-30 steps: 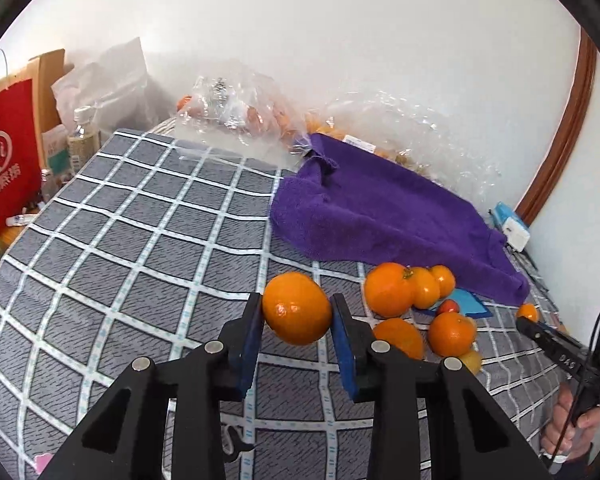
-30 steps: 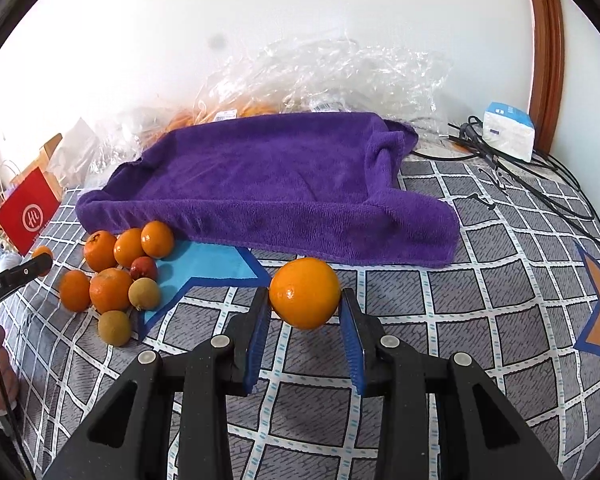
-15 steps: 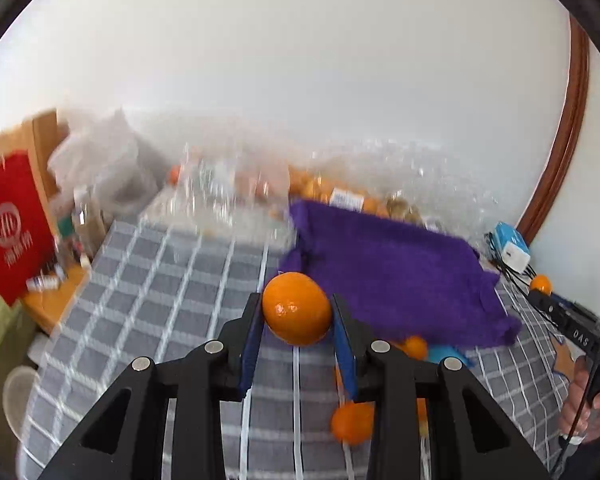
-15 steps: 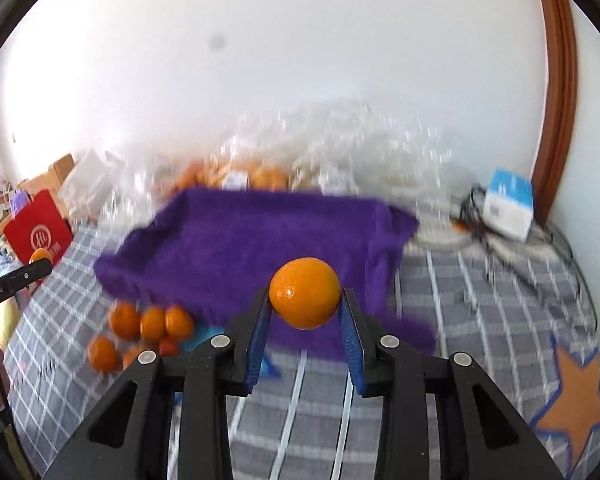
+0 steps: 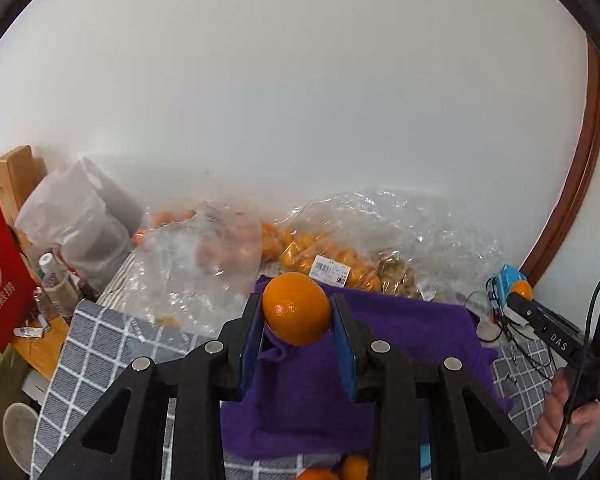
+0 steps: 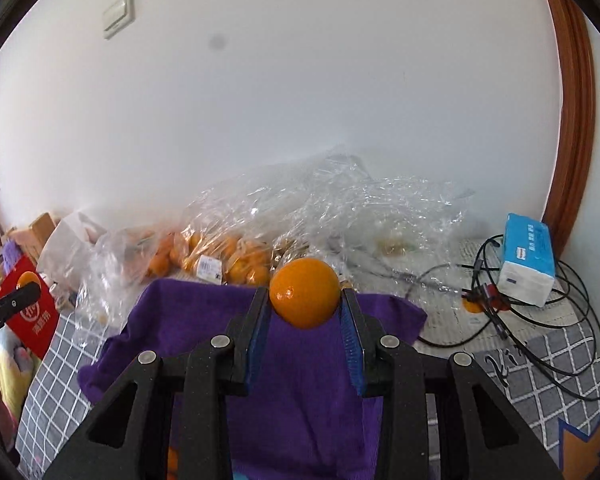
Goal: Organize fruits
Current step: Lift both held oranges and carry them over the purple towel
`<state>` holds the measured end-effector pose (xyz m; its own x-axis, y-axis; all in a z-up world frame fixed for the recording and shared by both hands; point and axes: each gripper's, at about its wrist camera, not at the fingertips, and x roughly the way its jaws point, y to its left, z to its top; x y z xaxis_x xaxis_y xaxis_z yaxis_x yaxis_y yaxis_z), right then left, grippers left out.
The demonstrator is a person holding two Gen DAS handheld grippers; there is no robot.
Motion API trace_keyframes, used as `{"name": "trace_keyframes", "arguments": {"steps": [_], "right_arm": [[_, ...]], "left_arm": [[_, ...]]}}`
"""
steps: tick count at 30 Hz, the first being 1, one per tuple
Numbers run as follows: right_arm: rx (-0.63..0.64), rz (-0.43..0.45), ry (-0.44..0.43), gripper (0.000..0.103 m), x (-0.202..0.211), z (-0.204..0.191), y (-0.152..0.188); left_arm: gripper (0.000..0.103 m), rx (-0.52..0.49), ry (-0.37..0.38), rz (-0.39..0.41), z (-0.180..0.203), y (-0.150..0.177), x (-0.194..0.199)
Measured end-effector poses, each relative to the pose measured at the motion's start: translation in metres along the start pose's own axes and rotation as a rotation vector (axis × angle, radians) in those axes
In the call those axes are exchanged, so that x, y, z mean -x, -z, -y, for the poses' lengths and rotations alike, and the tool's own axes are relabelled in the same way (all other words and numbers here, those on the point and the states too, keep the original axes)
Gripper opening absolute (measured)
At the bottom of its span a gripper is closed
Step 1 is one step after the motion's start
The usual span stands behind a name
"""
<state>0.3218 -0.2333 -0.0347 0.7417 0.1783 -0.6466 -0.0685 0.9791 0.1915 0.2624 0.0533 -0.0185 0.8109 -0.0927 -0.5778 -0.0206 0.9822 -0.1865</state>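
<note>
Two claws each gripped one orange. The left claw [image 5: 297, 314] was clenched on an orange [image 5: 297, 309] pinched between its blue pads, in the middle of the left view. The right claw [image 6: 305, 300] squeezed another orange [image 6: 305, 293] the same way, in the middle of the right view. Both oranges were up in the air, above the purple towel [image 6: 300, 392] spread on the checked cover [image 6: 560, 360]. No fruit showed on the bare parts of the towel, so the sorting looked like it was only starting. A few loose oranges [image 5: 354, 467] peeked out at the bottom edge of the left view, below the towel. More fruit sat in clear plastic bags [image 6: 228, 248] along the wall in the upper middle. I think these two oranges had yet to be set down, and the loose ones were left to move.
</note>
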Motion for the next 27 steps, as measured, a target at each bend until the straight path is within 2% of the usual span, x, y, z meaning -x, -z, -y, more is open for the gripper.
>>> {"name": "trace_keyframes", "arguments": {"steps": [6, 9, 13, 20, 27], "right_arm": [[-0.029, -0.005, -0.015, 0.035, -0.025, 0.010, -0.008], [-0.026, -0.052, 0.007, 0.035, -0.040, 0.016, -0.004], [-0.009, -0.111, 0.009, 0.035, -0.061, 0.022, 0.007], [-0.005, -0.235, 0.007, 0.035, -0.097, 0.030, 0.028], [-0.016, -0.308, 0.026, 0.035, -0.115, 0.038, 0.039]], "left_arm": [[0.032, -0.012, 0.020, -0.011, 0.020, -0.012, -0.045], [0.032, -0.014, 0.020, -0.038, 0.023, -0.007, -0.074], [0.032, -0.029, 0.003, -0.112, 0.022, 0.006, -0.109], [0.032, -0.039, -0.011, -0.194, 0.013, 0.025, -0.140], [0.032, -0.040, -0.007, -0.261, 0.009, 0.034, -0.162]]}}
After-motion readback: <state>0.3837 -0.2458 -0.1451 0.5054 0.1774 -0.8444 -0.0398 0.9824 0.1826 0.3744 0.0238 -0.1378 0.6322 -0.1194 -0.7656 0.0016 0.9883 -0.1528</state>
